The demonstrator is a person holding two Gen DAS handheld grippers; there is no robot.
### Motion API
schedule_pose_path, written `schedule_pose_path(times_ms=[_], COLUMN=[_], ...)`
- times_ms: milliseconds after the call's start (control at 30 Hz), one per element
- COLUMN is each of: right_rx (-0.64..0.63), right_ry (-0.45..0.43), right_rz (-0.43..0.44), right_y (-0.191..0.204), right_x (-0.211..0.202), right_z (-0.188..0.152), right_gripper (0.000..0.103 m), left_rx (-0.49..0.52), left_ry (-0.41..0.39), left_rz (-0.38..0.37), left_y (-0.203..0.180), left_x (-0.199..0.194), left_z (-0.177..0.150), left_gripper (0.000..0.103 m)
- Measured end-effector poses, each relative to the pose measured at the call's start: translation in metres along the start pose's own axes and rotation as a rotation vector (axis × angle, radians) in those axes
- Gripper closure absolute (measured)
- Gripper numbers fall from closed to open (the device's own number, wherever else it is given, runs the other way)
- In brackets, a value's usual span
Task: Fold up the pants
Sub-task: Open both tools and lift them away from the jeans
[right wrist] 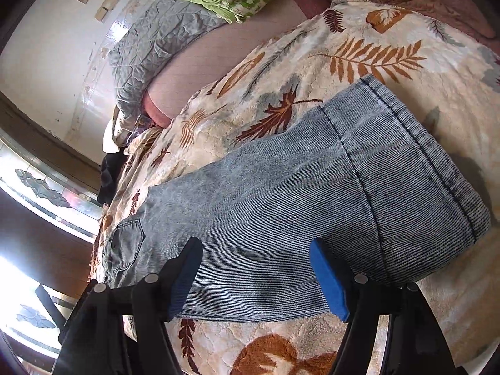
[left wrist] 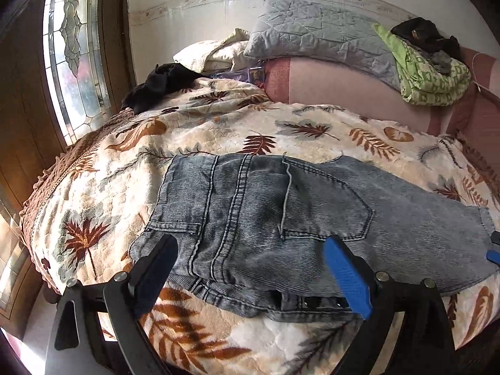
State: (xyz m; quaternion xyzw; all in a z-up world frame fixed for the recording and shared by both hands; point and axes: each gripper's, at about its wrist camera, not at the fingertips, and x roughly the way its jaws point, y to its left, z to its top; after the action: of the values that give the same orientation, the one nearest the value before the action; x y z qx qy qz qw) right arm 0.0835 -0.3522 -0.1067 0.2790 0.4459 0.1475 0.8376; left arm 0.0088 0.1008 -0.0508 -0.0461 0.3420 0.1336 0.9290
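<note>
**Jeans halved lengthwise, cross folds to come**

Lying flat across the leaf-print blanket (left wrist: 218, 131) on the bed: a pair of faded blue jeans (left wrist: 312, 218), waist end toward the window (left wrist: 75, 62), hem end (right wrist: 422, 162) pointing the other way. Apparently folded once already down the length, one leg stacked on the other, back pocket (left wrist: 325, 200) facing up and the centre seam running along the middle of the seat. No cross fold visible yet; full leg length stretched out in the right wrist view.

Left gripper (left wrist: 250, 268) poised at the near edge by the waistband, fingers spread wide apart, nothing pinched between them. Hard to say whether the tips touch the denim or sit just above it. Right gripper (right wrist: 253, 268) likewise spread open over the near edge of the leg, partway between pocket and hem, holding nothing.

Judged from this: roughly the first stage done, second stage not begun. Left to do: grasp the hem or the waist, carry one end over the other, probably fold again into a compact bundle, then smooth.

Beyond the jeans: a grey pillow (left wrist: 318, 37), a green patterned cloth (left wrist: 431, 75) and a dark garment (left wrist: 162, 84), all well apart from the work.
</note>
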Motion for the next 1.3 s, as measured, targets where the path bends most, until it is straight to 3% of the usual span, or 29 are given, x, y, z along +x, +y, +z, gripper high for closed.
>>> schedule_pose_path(times_ms=[233,300,367,433,567,700,800,933,1100,1167,1233,1300], right_rx=[0.017,0.051,0.106,0.107,0.123,0.079,0.103,0.084,0.052,0.044,0.060,0.034], right_ry=[-0.082,-0.064,0.010,-0.001,-0.028,-0.008,0.051,0.025,-0.072,-0.033,0.081,0.062], right_rz=[0.005,-0.002,-0.042,-0.051,0.018,0.030,-0.009,0.004,0.059,0.054,-0.011,-0.031], right_y=[0.005,0.002,-0.005,-0.002,0.005,0.015,0.011,0.017,0.024,0.024,0.019,0.023], right_x=[-0.020,-0.014,0.001,0.002,-0.006,-0.004,0.008,0.003,-0.019,-0.011,0.011,0.012], right_z=[-0.013,-0.012,-0.011,-0.008,-0.012,-0.017,-0.020,-0.020,-0.018,-0.018,-0.022,-0.024], right_gripper=[0.029,0.029,0.028,0.028,0.028,0.028,0.028,0.028,0.028,0.028,0.027,0.027], left_rx=[-0.004,0.014,0.015,0.016,0.025,-0.003,-0.015,-0.054,-0.077,-0.074,-0.064,-0.046], left_ry=[0.013,0.001,0.006,0.004,-0.045,0.012,0.052,0.053,0.068,0.090,0.104,0.097], left_rz=[-0.051,-0.046,-0.054,-0.070,-0.077,-0.108,-0.125,-0.139,-0.136,-0.143,-0.150,-0.154], left_y=[-0.011,-0.013,-0.013,-0.012,-0.010,-0.013,-0.016,-0.011,-0.011,-0.014,-0.019,-0.022], left_x=[-0.053,-0.069,-0.082,-0.095,-0.117,-0.109,-0.105,-0.112,-0.111,-0.106,-0.103,-0.104], left_z=[-0.002,0.001,0.006,0.011,0.016,0.012,0.006,0.006,0.003,0.002,-0.001,-0.001], left_gripper=[0.008,0.008,0.008,0.008,0.008,0.008,0.008,0.008,0.008,0.008,0.008,0.008])
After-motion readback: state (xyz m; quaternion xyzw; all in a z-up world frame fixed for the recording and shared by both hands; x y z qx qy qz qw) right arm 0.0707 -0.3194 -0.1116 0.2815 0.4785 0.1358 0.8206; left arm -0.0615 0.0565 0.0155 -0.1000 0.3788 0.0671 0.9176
